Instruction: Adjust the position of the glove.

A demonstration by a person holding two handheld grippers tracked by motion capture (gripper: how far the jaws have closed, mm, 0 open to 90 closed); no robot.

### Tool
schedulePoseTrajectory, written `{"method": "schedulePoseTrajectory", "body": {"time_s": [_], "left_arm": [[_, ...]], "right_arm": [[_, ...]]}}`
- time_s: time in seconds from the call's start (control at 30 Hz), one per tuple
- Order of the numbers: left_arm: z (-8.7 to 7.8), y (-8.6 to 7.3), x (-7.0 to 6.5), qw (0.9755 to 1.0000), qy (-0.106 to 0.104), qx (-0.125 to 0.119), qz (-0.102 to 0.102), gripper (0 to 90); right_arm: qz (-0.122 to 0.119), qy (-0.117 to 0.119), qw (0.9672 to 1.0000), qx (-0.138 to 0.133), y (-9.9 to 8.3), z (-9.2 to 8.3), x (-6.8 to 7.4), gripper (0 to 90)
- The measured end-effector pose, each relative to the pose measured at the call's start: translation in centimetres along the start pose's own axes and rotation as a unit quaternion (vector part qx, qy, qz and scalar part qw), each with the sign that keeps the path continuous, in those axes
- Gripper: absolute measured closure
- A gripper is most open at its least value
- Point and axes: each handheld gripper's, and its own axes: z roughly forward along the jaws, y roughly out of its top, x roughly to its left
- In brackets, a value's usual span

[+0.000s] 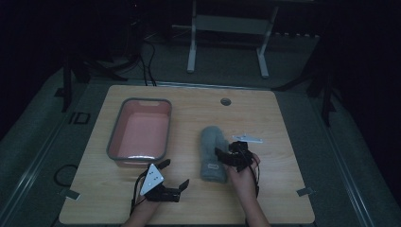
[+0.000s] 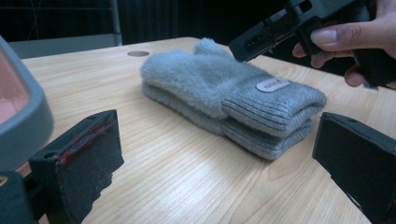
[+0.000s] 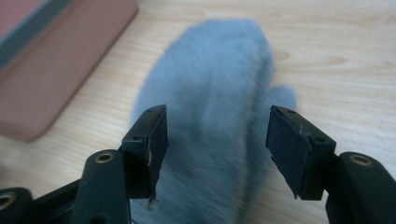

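Observation:
A pair of grey fluffy mittens (image 1: 212,151) lies stacked on the wooden table, cuffs toward me, a small label on the top cuff. My right gripper (image 1: 229,156) hovers at the cuff end, open, its jaws straddling the top mitten (image 3: 210,84) without pressing on it. The right gripper's (image 3: 217,123) pads stand well apart. My left gripper (image 1: 175,173) rests low near the table's front edge, left of the mittens (image 2: 219,93), open with nothing between its jaws. The left gripper view looks past my left gripper (image 2: 219,163) to the right gripper (image 2: 280,32) in a hand.
A pink basin with a grey rim (image 1: 113,137) stands on the table's left half; its rim (image 2: 28,116) is close beside my left gripper and its wall (image 3: 46,93) lies left of the mittens. A round cable hole (image 1: 225,101) sits near the far edge. A desk frame stands beyond.

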Motion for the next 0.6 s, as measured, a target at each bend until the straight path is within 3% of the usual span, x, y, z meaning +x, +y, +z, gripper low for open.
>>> {"method": "schedulePoseTrajectory", "body": {"time_s": [0.07,0.13,0.2,0.27,0.33,0.37,0.4,0.5,0.57,0.6], "left_arm": [[0.1,0.4,0.0,0.9996,-0.005,0.016,-0.024,1.7],[0.2,1.2,-0.1,0.9989,-0.009,0.03,-0.035,1.6],[0.4,2.0,-0.3,0.9983,-0.011,0.04,-0.042,1.7],[0.8,3.0,-0.4,0.9976,-0.02,0.048,-0.045,3.7],[1.5,4.1,-0.8,0.9977,-0.025,0.05,-0.04,3.7],[1.8,4.6,-1.0,0.9979,-0.026,0.048,-0.036,3.7],[2.3,5.1,-1.2,0.9976,-0.033,0.051,-0.034,3.7],[4.0,6.5,-1.2,0.9955,-0.044,0.064,-0.053,3.8],[5.3,7.2,-0.7,0.993,-0.051,0.081,-0.068,3.8],[6.0,7.4,-0.5,0.9926,-0.043,0.09,-0.07,3.8]], "right_arm": [[-0.003,0.003,1.0,0.007,-0.2,-0.2,-0.7,38.1],[-0.01,-0.003,0.9998,0.015,-0.3,-0.7,-1.3,37.9],[-0.008,0.007,0.9999,0.013,-0.3,-1.4,-2.1,35.2],[-0.013,0.015,0.9997,0.013,-0.2,-1.8,-2.6,31.5],[-0.03,0.036,0.9988,0.015,-0.1,-2.1,-3.1,20.0],[-0.025,0.047,0.9986,0.009,0.0,-2.2,-3.4,23.1],[-0.021,0.045,0.9987,0.008,0.1,-2.1,-3.5,24.3],[-0.039,0.044,0.9981,0.019,0.5,-1.1,-3.4,22.2],[-0.023,0.058,0.9978,0.024,0.6,-0.4,-3.2,21.4],[-0.024,0.07,0.997,0.023,0.6,0.0,-3.2,18.2]]}}
